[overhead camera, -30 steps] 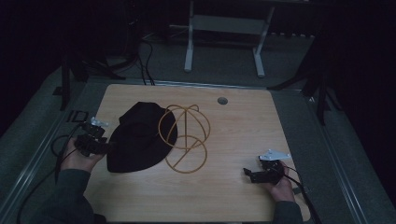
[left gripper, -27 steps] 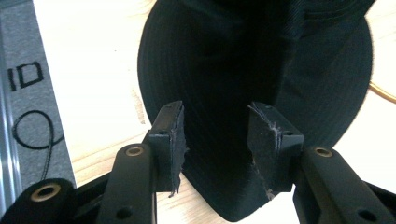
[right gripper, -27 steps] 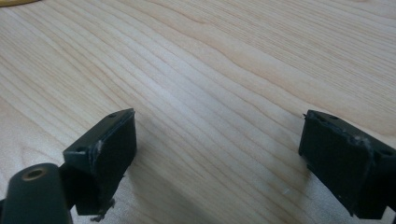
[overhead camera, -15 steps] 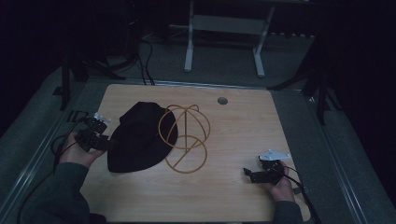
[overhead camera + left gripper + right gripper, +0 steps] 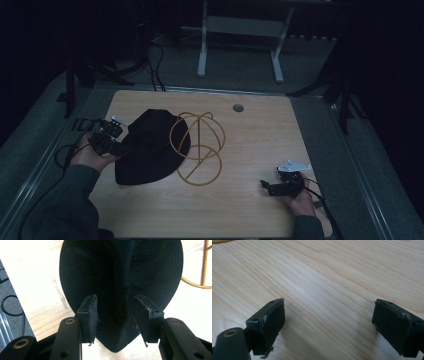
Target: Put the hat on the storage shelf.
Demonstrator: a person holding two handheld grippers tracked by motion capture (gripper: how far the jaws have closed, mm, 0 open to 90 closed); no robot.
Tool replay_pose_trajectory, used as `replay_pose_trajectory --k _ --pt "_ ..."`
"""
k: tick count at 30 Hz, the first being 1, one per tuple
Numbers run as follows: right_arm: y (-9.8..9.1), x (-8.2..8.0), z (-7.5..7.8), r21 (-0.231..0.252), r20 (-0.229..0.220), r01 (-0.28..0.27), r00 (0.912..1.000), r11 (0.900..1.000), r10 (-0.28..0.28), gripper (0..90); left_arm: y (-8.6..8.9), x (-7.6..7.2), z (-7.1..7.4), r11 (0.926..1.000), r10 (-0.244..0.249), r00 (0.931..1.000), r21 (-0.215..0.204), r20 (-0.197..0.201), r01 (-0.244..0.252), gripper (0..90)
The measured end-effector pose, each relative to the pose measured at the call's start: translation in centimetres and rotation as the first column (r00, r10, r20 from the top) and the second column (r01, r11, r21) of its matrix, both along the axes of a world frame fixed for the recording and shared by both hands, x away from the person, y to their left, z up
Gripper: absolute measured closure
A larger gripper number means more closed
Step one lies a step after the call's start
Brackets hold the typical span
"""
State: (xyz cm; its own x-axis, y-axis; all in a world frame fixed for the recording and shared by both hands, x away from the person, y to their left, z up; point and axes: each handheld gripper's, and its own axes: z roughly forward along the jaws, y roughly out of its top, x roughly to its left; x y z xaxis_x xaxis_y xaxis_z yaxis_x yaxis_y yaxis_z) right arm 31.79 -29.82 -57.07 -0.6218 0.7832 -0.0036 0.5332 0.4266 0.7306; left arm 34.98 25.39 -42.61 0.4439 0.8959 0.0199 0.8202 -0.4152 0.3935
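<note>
Hat (image 5: 120, 272) lies flat, brim tip toward left hand-held gripper (image 5: 116, 315); jaws half-open astride it, not gripping.

The black hat (image 5: 147, 147) lies flattened on the left half of the wooden table, its crown collapsed into a ridge-like fold that runs down its middle, and the fabric shows fine ribbed stitching in the left gripper view. Its rounded brim edge at about 9 o'clock sits between the left gripper's jaws. Its edge at about 3 o'clock lies under the rim of a gold wire hat stand (image 5: 198, 149), whose looped frame lies on the table beside it.
</note>
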Motion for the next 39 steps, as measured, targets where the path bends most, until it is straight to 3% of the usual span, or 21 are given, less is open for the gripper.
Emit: replay_pose_trajectory --k 11,22,36,39 --pt "0.0 0.0 0.0 0.0 0.0 0.0 1.0 1.0 0.0 11.1 -0.9 2.2 0.3 0.9994 -0.019 0.9976 0.028 -0.067 0.021 53.9" --pt "0.0 0.0 0.0 0.0 0.001 0.0 1.0 1.0 0.0 11.1 -1.5 4.0 -0.4 0.9983 -0.011 0.9906 0.055 -0.136 0.019 55.2" --pt "0.0 0.0 0.0 0.0 0.001 -0.001 1.0 1.0 0.001 11.1 -2.3 6.5 -2.0 0.9944 -0.012 0.9652 0.099 -0.261 0.039 57.2" --pt "0.0 0.0 0.0 0.0 0.0 0.0 1.0 1.0 0.0 11.1 -2.5 6.8 -2.1 0.9924 -0.037 0.9582 0.102 -0.284 0.069 65.2"
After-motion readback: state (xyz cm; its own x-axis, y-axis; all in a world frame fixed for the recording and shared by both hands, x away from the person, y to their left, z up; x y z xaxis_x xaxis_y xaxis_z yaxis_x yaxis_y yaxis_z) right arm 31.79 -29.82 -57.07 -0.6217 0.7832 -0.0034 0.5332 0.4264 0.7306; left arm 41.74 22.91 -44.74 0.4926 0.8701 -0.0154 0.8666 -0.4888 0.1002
